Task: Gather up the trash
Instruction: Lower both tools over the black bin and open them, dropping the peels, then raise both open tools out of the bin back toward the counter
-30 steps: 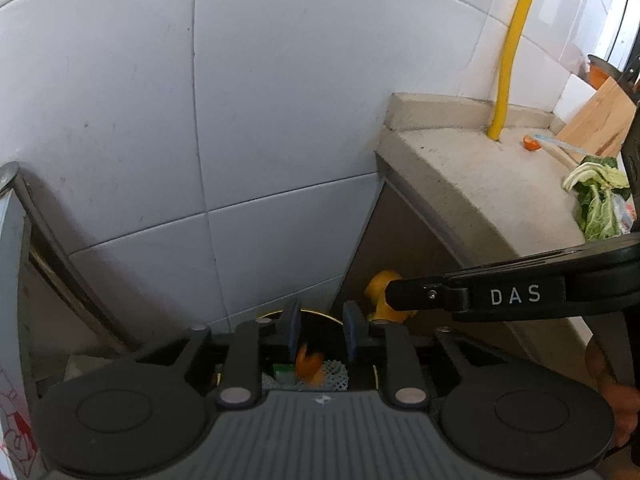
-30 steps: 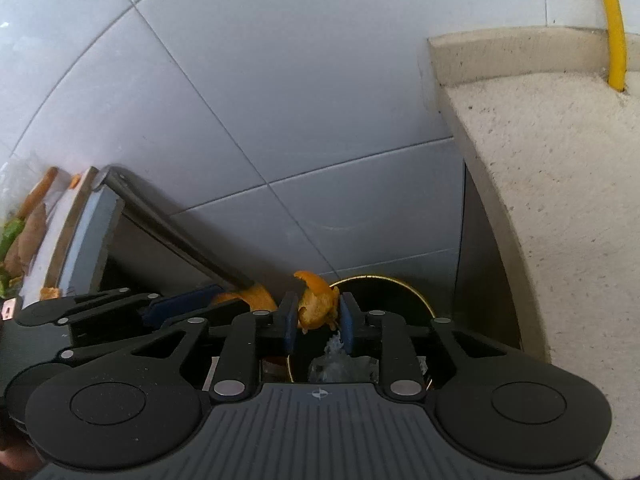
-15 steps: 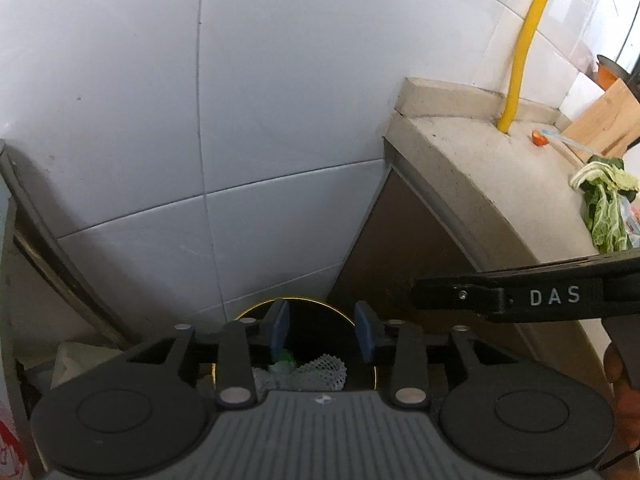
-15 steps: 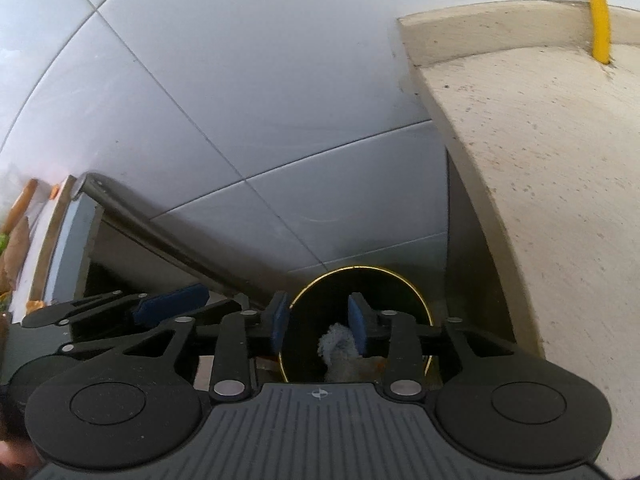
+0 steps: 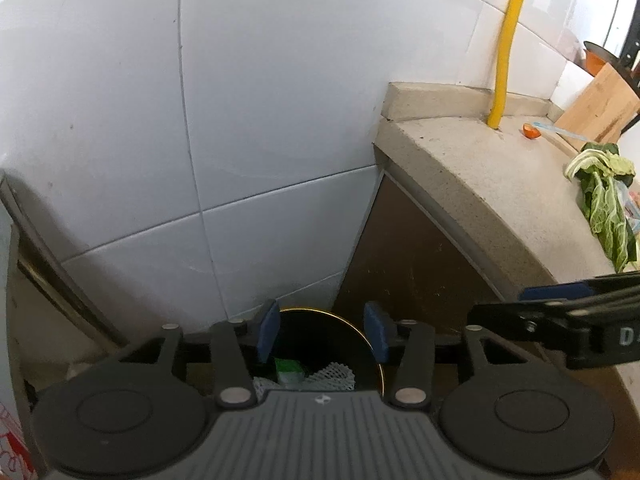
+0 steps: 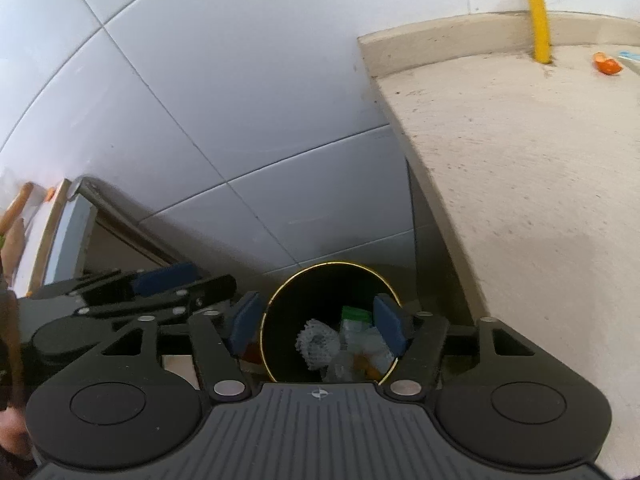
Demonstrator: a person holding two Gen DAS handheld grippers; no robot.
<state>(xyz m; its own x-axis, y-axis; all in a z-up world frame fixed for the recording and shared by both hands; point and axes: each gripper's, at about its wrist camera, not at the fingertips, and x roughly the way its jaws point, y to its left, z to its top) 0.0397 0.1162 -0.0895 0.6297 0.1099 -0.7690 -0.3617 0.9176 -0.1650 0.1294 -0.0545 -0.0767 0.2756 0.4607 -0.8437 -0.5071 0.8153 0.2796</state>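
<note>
Both claws hang over the bin (image 6: 332, 280), a black round can with a gold rim, standing on the floor in the corner between the tiled wall (image 5: 200, 120) and the counter (image 5: 500, 200); the left claw (image 5: 322, 332) has its blue pads apart with nothing between them, the jaws having just been opening; seen through its gap, the bin lies directly below, with white foam netting (image 5: 332, 374) and a green scrap (image 5: 288, 366) inside. The right claw (image 6: 318, 322) stands wider, its jaws also just opened and empty; below it the bin holds netting (image 6: 318, 344), a green packet (image 6: 354, 316) and orange peel bits (image 6: 366, 364). More trash lies well apart on the counter: an orange peel (image 5: 531, 131) near the yellow pipe (image 5: 506, 52), and wilted greens (image 5: 604, 200) further along.
</note>
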